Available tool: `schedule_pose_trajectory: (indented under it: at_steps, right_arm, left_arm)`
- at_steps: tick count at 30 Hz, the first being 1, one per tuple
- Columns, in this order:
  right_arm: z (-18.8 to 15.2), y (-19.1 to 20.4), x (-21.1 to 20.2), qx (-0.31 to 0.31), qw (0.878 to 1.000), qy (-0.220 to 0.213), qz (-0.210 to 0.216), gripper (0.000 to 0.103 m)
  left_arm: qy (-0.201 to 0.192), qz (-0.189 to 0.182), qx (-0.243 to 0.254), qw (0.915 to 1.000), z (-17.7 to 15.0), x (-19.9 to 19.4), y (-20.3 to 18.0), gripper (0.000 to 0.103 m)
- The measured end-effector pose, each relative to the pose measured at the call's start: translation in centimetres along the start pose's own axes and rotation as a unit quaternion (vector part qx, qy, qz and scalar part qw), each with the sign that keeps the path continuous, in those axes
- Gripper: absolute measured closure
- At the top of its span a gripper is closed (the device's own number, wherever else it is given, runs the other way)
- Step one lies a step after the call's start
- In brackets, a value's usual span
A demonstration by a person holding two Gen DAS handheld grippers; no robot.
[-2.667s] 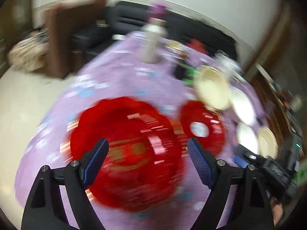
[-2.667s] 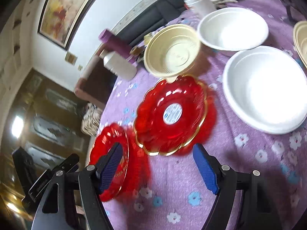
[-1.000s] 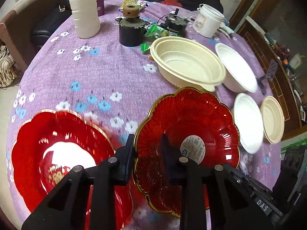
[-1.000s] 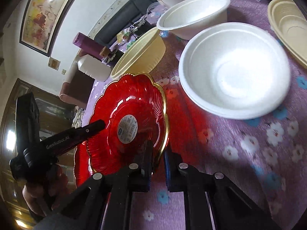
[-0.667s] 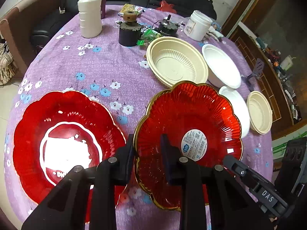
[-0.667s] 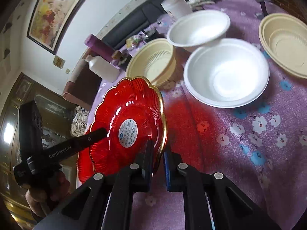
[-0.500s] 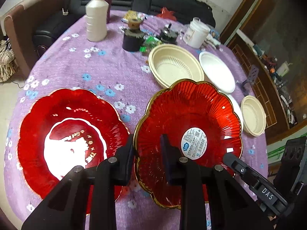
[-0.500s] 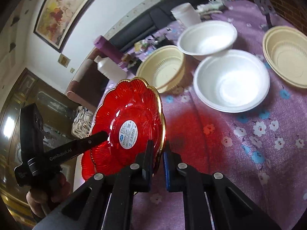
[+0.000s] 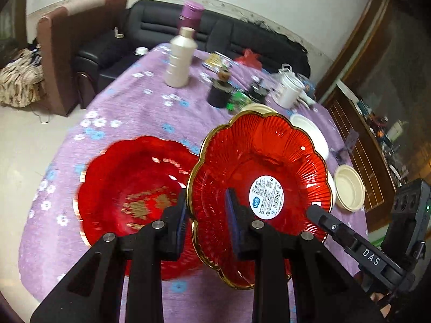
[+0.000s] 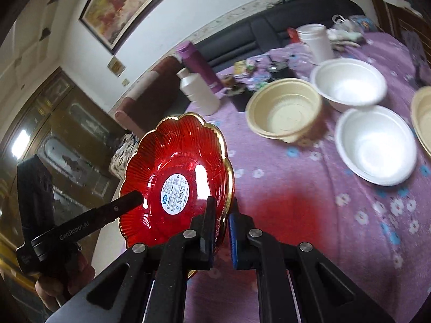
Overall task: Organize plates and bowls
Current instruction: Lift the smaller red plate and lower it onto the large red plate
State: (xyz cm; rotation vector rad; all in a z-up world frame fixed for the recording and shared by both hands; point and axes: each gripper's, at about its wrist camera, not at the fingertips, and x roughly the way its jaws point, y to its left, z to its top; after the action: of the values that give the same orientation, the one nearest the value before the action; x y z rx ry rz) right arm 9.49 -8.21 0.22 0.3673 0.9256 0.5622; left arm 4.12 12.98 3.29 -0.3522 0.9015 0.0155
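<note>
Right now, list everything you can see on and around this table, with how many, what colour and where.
Labelled red plate: one, red with gold rim, lifted, pinched at both rims.
Second red plate: one, red, flat on the table's near left.
Cream bowls: two, mid table and far right edge.
White bowls: two, right side.
White bottle: one, far side.
Purple flask: one, behind the bottle.
White tub: one, far right.
Tablecloth: purple, flowered.
Sofa: black, beyond the table.
Left hand-held gripper: shut on the labelled plate.
Right hand-held gripper: shut on the opposite rim.
</note>
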Motion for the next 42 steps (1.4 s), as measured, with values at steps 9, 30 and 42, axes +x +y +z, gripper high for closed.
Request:
schedule_pose_trajectory:
  at_steps: [9,30,42]
  right_arm:
    - [0.3,4.1,3.9,-0.035,0.999,0.027,0.015,0.095]
    - [-1.6,5.1,11.7,-0.057,0.993,0.102,-0.015,0.095]
    - [-1.8,4.9,12.8,-0.059,0.991,0.115,-0.021,0.095]
  left_arm:
    - [-0.011,0.023,-0.047,0.9985,0.0,-0.4,5.0,0.079]
    - [0.045,0.062,-0.097,0.9924,-2.3,5.2,10.5,0.079]
    - [0.049,0.076,-0.097,0.9912,-2.6,6.1,10.7,0.079]
